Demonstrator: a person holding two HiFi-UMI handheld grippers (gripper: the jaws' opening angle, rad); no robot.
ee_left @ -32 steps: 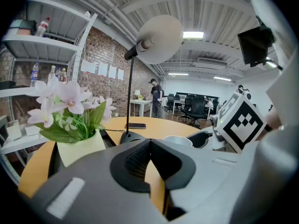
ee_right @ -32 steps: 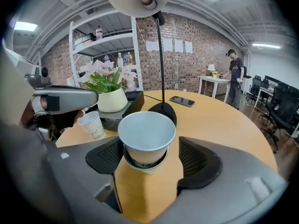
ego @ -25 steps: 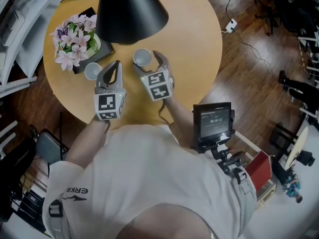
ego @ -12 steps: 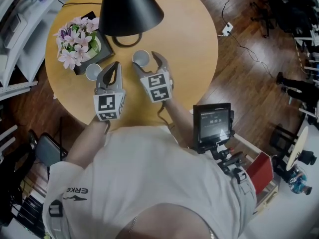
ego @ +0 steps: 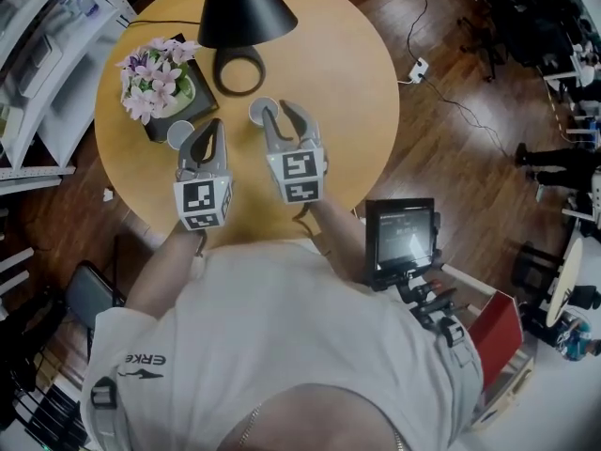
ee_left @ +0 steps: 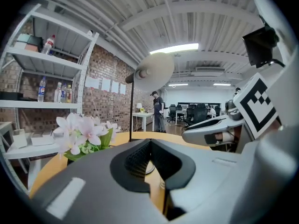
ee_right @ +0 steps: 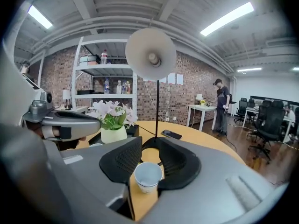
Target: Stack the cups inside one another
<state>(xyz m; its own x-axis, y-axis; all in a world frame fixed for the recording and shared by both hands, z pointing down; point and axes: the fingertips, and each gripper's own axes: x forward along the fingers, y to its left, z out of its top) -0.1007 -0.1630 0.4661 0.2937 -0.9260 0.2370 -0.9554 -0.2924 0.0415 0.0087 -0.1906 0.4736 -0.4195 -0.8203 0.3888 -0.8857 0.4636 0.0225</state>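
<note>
Two white paper cups stand upright and apart on the round wooden table point(ego: 343, 83). One cup point(ego: 260, 111) point(ee_right: 148, 175) sits just beyond my right gripper point(ego: 277, 109) point(ee_right: 149, 146). I see it through the gap between the bowed fingers, which hang above it. The right jaws are closing and nothing is between the pads. The other cup point(ego: 177, 133) stands left of my left gripper point(ego: 214, 126) point(ee_left: 150, 143), which is shut and holds nothing. Both grippers point toward the far side of the table.
A black lamp point(ego: 242, 7) with a ring base point(ego: 237, 70) stands behind the cups. A pot of pink and white flowers point(ego: 156, 67) sits at the left. A small screen on a stand point(ego: 404, 233) is at my right side. Shelves point(ego: 42, 54) line the left.
Both grippers have lifted off the table. The right gripper's jaws have narrowed from wide open. Neither cup has moved, and the head view now takes in more of the table.
</note>
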